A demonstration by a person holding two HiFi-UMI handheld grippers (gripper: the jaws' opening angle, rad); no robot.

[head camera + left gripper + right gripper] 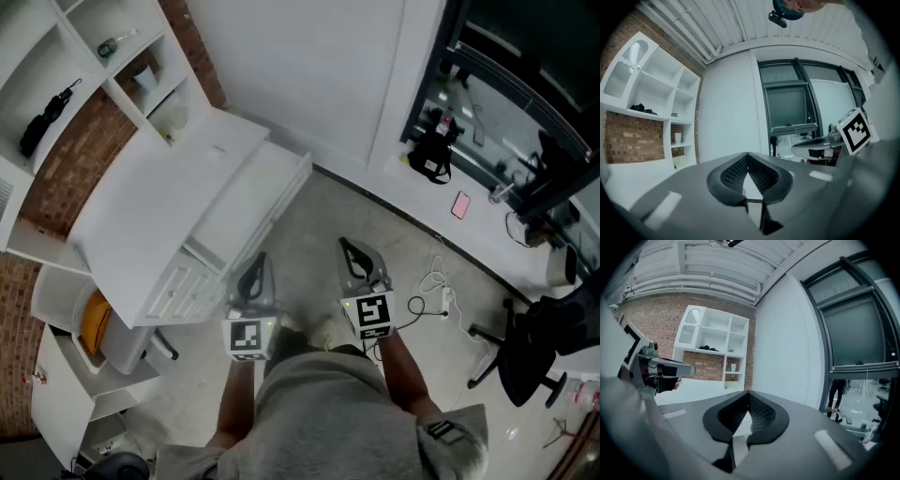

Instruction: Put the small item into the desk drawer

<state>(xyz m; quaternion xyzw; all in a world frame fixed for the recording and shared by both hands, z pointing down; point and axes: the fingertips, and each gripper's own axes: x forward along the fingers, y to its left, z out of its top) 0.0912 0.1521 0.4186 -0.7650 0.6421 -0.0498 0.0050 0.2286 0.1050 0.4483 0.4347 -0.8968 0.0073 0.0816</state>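
The left gripper (260, 257) and right gripper (348, 247) are held level, short of the desk (150, 211), fingers (729, 178) clenched tip to tip, seemingly empty, as if poised to begin. Its drawer (251, 199) looks pulled open; the small item isn't visible.

Right gripper (748, 397): jaws together, tips touching, in front of shelf.
Shelf (712, 350): white, open compartments, against brick wall (651, 317).
Left gripper (688, 368): left of shelf.
Window (862, 329): well right of shelf.
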